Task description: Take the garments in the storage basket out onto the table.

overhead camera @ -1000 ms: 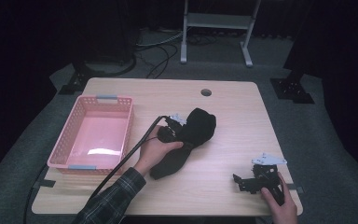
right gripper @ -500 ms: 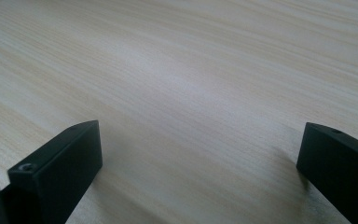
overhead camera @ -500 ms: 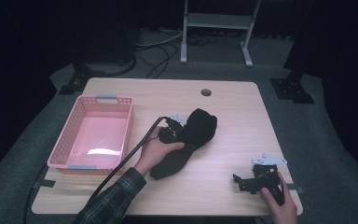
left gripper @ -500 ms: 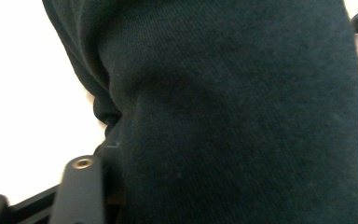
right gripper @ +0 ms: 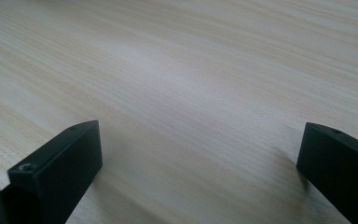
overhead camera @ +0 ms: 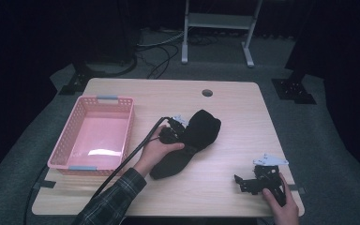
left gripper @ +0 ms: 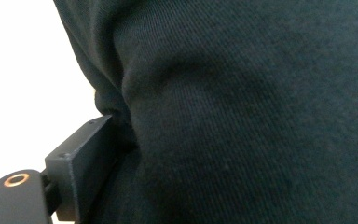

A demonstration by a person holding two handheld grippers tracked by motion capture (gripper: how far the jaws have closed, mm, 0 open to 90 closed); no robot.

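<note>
Pressing left gripper [overhead camera: 177, 131] into black sock [overhead camera: 192, 140] mid-desk, just right of pink basket [overhead camera: 75, 159], jaw closure unclear; resting right gripper [overhead camera: 243, 183] near desk's [overhead camera: 234, 108] front right corner, jaws released

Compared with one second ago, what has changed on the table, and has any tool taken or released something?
Nothing has visibly changed. The left tool is still pressed into the black cloth beside the pink basket, with the fabric against its jaw as before. The right tool still rests open on the table near its front right corner, holding nothing.
</note>
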